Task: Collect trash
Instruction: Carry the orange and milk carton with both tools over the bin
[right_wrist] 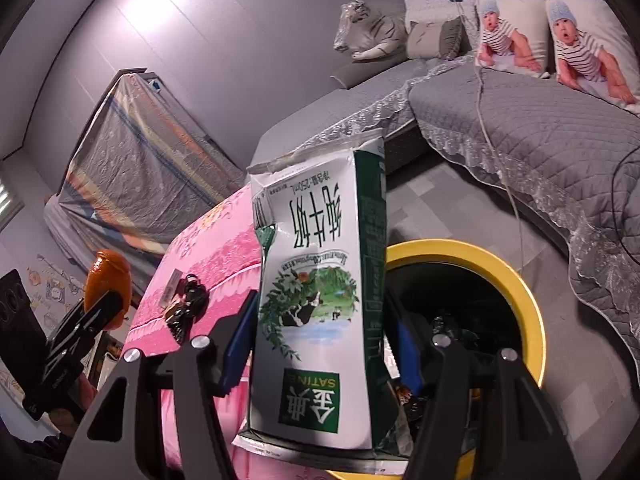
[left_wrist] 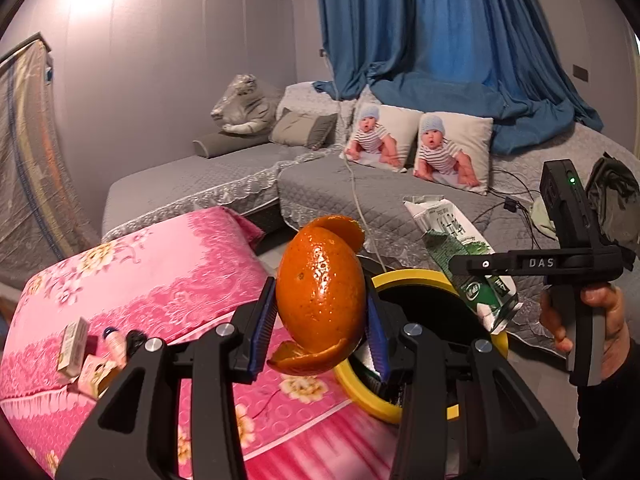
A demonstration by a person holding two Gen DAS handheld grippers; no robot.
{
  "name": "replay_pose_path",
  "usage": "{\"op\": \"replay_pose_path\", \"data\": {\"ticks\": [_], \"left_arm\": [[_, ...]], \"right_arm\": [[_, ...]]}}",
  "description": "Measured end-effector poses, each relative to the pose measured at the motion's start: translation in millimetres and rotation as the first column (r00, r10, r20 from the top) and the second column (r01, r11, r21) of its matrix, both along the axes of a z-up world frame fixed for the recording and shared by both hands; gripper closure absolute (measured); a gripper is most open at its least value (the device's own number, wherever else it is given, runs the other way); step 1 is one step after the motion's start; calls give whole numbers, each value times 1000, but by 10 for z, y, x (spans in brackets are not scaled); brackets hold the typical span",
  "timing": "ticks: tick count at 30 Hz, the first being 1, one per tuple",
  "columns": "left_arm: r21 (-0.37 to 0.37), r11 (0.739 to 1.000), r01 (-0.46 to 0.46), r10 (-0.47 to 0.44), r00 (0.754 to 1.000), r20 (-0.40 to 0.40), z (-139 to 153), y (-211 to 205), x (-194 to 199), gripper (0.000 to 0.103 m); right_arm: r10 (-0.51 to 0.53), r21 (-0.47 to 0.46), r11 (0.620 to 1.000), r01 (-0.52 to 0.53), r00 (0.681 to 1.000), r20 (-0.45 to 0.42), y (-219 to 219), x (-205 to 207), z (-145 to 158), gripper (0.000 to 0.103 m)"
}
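You have a pink floral-covered surface (left_wrist: 160,280) in front of you, carrying a small cluster near its left part: a pale flat box (left_wrist: 73,345), a second small carton (left_wrist: 96,374) touching it, and dark small items (right_wrist: 188,312) just beside these, too blurred to identify. Beyond it, the grey quilted sofa (left_wrist: 328,188) bears two baby-print cushions (left_wrist: 416,146), a grey cushion (left_wrist: 304,128), a plastic-wrapped plush tiger (left_wrist: 244,106) and black cables (left_wrist: 512,200). A yellow-rimmed bin (right_wrist: 520,292) stands on the grey tiled floor (right_wrist: 432,200) between the two.
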State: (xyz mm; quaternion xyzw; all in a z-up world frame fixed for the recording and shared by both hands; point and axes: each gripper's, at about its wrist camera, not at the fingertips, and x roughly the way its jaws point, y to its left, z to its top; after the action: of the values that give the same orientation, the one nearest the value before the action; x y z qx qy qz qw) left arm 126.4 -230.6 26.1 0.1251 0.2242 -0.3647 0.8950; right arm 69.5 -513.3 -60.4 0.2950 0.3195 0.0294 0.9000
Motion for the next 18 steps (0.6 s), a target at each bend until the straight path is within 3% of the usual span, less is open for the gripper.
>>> {"op": "replay_pose_path", "data": {"ticks": [13,18], "left_arm": [[24,997,73,-72,997,-29,-219,-536,93,64],[44,995,86,-82,994,-76,-376,-732,186,64]], "right_arm": [[-92,-19,996,91,994,-55,-168,-51,-236,46],[-121,-38,992,119,990,-78,-226,-48,-315,46]]}}
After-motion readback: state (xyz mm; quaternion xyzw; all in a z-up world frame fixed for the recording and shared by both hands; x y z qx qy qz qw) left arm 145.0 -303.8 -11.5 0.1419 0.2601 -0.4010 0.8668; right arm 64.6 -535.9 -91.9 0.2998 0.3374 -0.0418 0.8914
